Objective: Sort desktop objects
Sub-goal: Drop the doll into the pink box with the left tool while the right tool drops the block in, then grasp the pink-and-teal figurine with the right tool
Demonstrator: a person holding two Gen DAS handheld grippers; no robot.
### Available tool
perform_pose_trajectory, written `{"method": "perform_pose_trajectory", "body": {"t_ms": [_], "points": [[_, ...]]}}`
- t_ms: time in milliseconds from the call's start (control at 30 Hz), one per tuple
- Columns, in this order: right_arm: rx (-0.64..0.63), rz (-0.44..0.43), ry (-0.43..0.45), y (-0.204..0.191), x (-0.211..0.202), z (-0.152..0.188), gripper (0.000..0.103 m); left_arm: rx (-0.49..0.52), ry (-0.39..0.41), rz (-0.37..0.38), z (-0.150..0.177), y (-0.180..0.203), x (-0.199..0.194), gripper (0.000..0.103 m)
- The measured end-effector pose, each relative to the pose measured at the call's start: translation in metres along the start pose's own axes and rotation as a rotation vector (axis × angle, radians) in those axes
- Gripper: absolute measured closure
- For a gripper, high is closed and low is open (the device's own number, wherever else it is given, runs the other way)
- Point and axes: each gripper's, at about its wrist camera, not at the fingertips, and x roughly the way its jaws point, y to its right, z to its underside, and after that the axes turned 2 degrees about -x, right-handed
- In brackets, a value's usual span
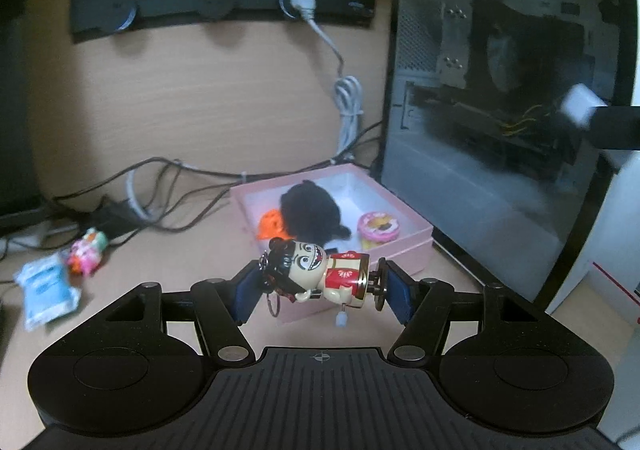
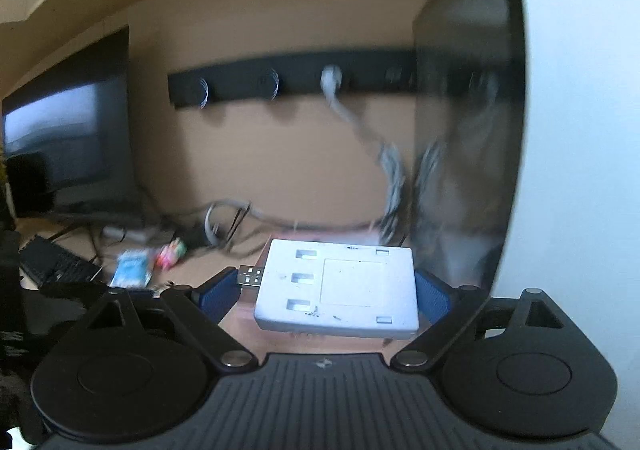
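power strip (image 1: 224, 4): upper left, on the wall
computer case (image 1: 508, 90): right side, glass panel
monitor (image 2: 68, 130): left, dark

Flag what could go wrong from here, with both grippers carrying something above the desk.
1. The left gripper clamps the wind-up figurine end to end, one pad on its small key disc; it could pivot and drop short of the pink box.
2. The right gripper spans the white USB hub nearly at full width, so a slight slip frees it.
3. The hub travels close to the PC case's glass panel and may knock it.
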Motion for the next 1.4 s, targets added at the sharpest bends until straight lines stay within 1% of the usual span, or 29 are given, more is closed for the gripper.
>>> {"method": "perform_pose_trajectory", "body": {"t_ms": [100,167,200,233,267,300,333,400,500,600,667,700,767,867,967,1033,1067,1133,1167,1233,1400], "points": [[-0.028,-0.010,0.008,-0.002,-0.012,0.004,0.012,0.006,0.001,0.014,-0.015,0.000,0.018,0.034],[-0.040,-0.016,0.002,-0.003,-0.017,0.010,0.012,0.007,0.032,0.034,-0.034,-0.001,0.034,0.033],[-0.038,-0.019,-0.007,-0.003,-0.017,0.013,0.012,0.003,0.055,0.033,-0.043,0.001,0.041,0.031],[-0.034,-0.021,-0.021,-0.003,-0.016,0.016,0.012,0.000,0.077,0.029,-0.053,0.001,0.051,0.027],[-0.031,-0.018,-0.032,-0.002,-0.014,0.017,0.012,0.000,0.080,0.030,-0.058,0.001,0.058,0.013],[-0.029,-0.013,-0.044,-0.004,-0.012,0.020,0.012,-0.005,0.075,0.030,-0.062,-0.001,0.066,0.008],[-0.028,-0.009,-0.058,-0.006,-0.009,0.023,0.012,-0.015,0.071,0.019,-0.062,-0.004,0.068,0.008],[-0.031,-0.004,-0.079,-0.011,-0.004,0.028,0.012,-0.042,0.049,-0.007,-0.052,-0.012,0.067,0.007],[-0.042,-0.010,-0.118,-0.015,0.004,0.038,0.012,-0.106,-0.047,-0.070,-0.017,-0.031,0.060,0.006],[-0.056,-0.029,-0.156,-0.022,0.022,0.044,0.012,-0.174,-0.148,-0.128,0.020,-0.048,0.054,0.006],[-0.065,-0.038,-0.176,-0.028,0.041,0.044,0.012,-0.223,-0.211,-0.147,0.042,-0.060,0.045,0.006],[-0.064,-0.031,-0.186,-0.031,0.052,0.043,0.012,-0.236,-0.225,-0.152,0.050,-0.068,0.038,0.006],[-0.076,-0.026,-0.190,-0.036,0.076,0.038,0.012,-0.250,-0.239,-0.168,0.063,-0.075,0.022,0.006],[-0.099,0.006,-0.170,-0.046,0.118,0.028,0.012,-0.266,-0.224,-0.204,0.069,-0.087,-0.006,0.005],[-0.120,0.066,-0.102,-0.051,0.158,0.019,0.012,-0.304,-0.215,-0.248,0.069,-0.103,-0.023,0.004],[-0.106,0.102,-0.040,-0.051,0.187,0.019,0.005,-0.320,-0.215,-0.294,0.070,-0.115,-0.033,0.003],[-0.106,0.108,-0.055,-0.051,0.201,0.019,0.000,-0.325,-0.217,-0.310,0.071,-0.117,-0.037,0.003],[-0.094,0.123,-0.117,-0.056,0.225,0.025,0.000,-0.336,-0.222,-0.337,0.075,-0.124,-0.046,0.003],[-0.075,0.109,-0.140,-0.059,0.229,0.031,0.000,-0.344,-0.227,-0.347,0.077,-0.127,-0.049,0.003],[-0.065,0.042,-0.170,-0.070,0.226,0.044,0.000,-0.365,-0.248,-0.369,0.084,-0.133,-0.052,0.003],[-0.192,-0.084,-0.203,-0.119,0.211,0.075,0.000,-0.392,-0.290,-0.390,0.100,-0.145,-0.058,0.003]]}}
